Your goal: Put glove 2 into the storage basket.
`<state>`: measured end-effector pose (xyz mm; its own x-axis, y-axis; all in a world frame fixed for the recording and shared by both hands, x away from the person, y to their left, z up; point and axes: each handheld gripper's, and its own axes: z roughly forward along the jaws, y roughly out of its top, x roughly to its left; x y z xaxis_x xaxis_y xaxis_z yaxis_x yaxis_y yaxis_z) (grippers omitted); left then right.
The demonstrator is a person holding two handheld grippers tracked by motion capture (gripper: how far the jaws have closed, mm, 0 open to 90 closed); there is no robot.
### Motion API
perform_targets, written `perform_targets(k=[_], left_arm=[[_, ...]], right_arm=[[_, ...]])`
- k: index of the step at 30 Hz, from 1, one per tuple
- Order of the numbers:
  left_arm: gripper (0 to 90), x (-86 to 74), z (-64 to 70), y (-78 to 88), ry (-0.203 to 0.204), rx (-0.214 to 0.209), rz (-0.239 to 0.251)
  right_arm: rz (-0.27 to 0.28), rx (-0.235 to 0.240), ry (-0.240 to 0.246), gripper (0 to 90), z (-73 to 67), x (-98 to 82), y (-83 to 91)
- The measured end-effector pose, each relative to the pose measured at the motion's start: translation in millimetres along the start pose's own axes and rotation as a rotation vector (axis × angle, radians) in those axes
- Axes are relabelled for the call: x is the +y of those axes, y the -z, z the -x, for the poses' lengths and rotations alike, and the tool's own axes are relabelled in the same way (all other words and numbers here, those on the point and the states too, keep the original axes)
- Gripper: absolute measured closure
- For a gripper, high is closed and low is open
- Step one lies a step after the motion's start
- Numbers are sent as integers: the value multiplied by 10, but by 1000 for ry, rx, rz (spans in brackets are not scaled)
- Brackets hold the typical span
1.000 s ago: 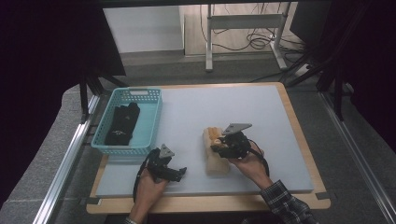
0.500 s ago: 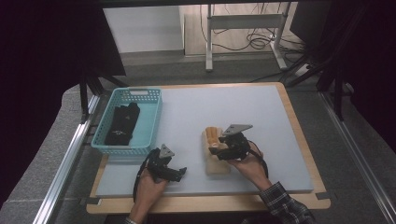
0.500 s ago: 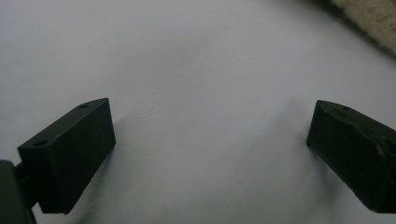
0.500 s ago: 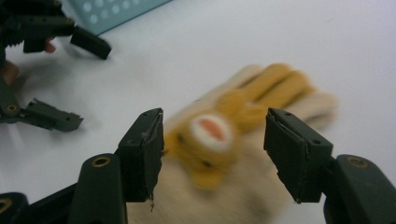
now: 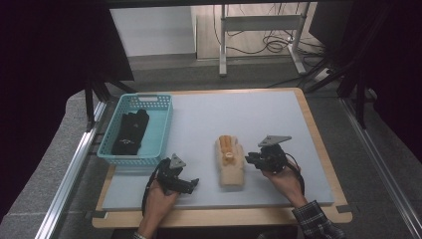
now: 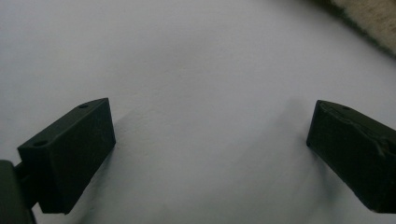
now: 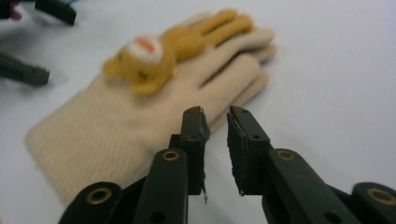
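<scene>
High view: a cream knitted glove w/ an orange plush bear on its back (image 5: 230, 162) lies flat at centre-bottom of the pale grey table (image 5: 239, 119), long axis running roughly up-down in the frame, cuff toward the bottom edge. The right gripper (image 5: 250, 160) sits just beside the glove's right edge, about mid-length, not touching as far as I can tell. The left gripper (image 5: 191, 183) rests lower left of the glove, near its cuff but clearly apart. Upper left: a turquoise plastic basket (image 5: 161, 130) w/ a black glove (image 5: 130, 132) inside.

Left gripper view: fingers (image 6: 70, 154) spread wide over bare table, nothing between them; a scrap of cream knit shows in the top right corner.

Right gripper view: fingers (image 7: 194, 140) have just been closing and now stand nearly together w/ a narrow gap, nothing pinched. The glove lies ahead and to the left, its digits pointing to the upper right of the frame; the nearest edge is just left of the tips.

Judgement: the right hand is nearer, so a pick-up would go sideways-left onto that edge.
</scene>
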<state>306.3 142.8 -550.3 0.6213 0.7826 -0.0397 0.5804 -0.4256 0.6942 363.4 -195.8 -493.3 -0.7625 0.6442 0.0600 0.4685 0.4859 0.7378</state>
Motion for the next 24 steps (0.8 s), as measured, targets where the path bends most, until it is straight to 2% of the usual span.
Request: perform_targets(k=[6, 11, 13, 17, 24], left_arm=[[14, 0, -3, 4, 3, -1, -1], [29, -5, -11, 19, 9, -4, 6], [29, -14, -17, 34, 14, -11, 4], [27, -55, -39, 69, 0, 3, -2], [9, -130, -142, 126, 30, 21, -2]], right_arm=[[-47, 29, 38, 770, -106, -167, -82], [-68, 57, 62, 789, -182, -231, -148], [-67, 64, 62, 793, -201, -238, -176], [-67, 90, 72, 793, -263, -238, -247], [-55, 120, 100, 789, -435, -145, -416]])
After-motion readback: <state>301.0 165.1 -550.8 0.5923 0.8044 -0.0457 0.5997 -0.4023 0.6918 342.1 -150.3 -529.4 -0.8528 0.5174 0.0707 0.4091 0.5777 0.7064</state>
